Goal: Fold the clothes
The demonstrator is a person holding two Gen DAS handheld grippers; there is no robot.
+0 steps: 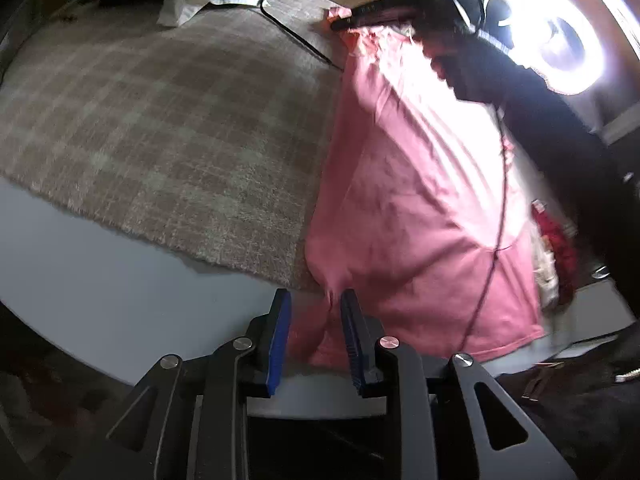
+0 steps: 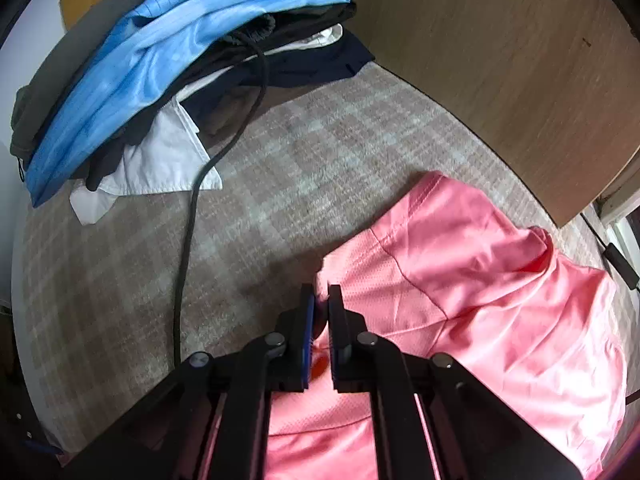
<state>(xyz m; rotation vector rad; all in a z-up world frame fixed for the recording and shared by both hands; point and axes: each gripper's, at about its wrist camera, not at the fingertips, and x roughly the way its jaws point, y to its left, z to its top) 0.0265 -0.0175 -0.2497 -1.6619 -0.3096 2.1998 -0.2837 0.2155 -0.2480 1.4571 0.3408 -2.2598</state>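
Pink mesh fabric, a sports shirt (image 2: 480, 280), is seen spread on the plaid, short-piled rug (image 2: 300, 184), its long axis running away from the left wrist camera toward the far edge of the rug. A corner of the shirt is pinched tightly by the right gripper (image 2: 322, 300), jaws nearly together. Cloth is seen between the blue pads of the left gripper (image 1: 316, 300), whose jaws stand partly apart without pressing. A glossy blue garment (image 2: 160, 60) is piled with black and white clothes at the rug's far corner, and a black cord (image 2: 188, 240) is trailed across the weave.
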